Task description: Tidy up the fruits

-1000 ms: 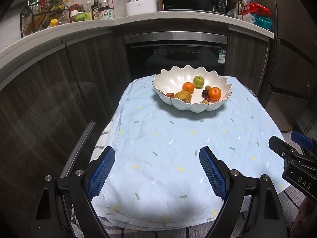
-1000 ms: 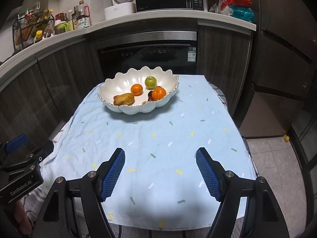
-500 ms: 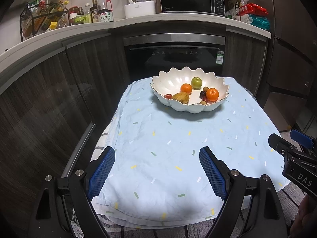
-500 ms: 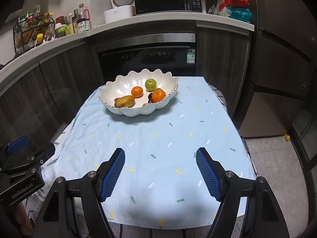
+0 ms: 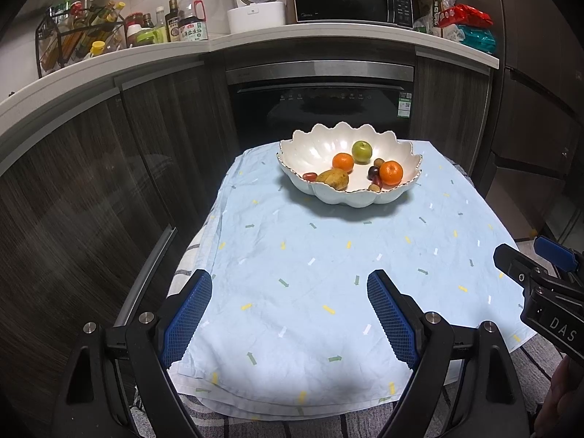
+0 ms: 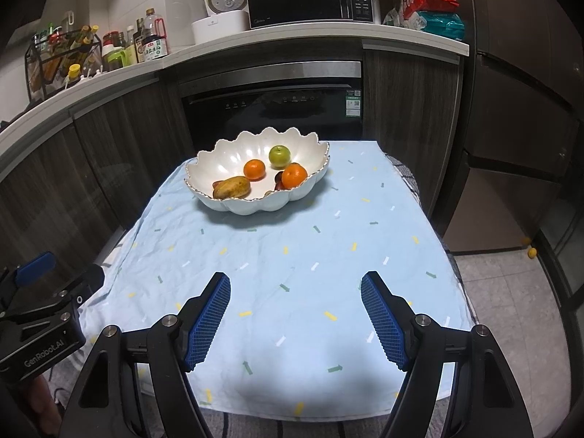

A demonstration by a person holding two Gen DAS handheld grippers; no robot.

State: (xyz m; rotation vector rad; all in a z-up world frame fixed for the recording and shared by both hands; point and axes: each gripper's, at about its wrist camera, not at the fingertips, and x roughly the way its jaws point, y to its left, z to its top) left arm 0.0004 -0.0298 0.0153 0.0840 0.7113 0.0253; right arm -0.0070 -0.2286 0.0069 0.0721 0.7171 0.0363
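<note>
Fruit point(image 5: 391, 173) all in the bowl point(image 5: 314, 149), nothing changed lately; my left gripper point(image 5: 289, 315) and right gripper point(image 6: 295, 319) both spread, empty. Looks done.

one bowl point(image 5: 317, 148) — two oranges point(image 5: 343, 161), one apple point(image 5: 361, 151)

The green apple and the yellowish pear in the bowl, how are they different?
The green apple is round and bright green; the pear is longer, lumpy and yellow-brown. The apple sits upright toward the back of the white bowl; the pear lies on its side by the near rim. A small red fruit lies right beside the pear; the apple has bare bowl behind it. Both rest inside the same bowl, and no gripper touches them.
</note>
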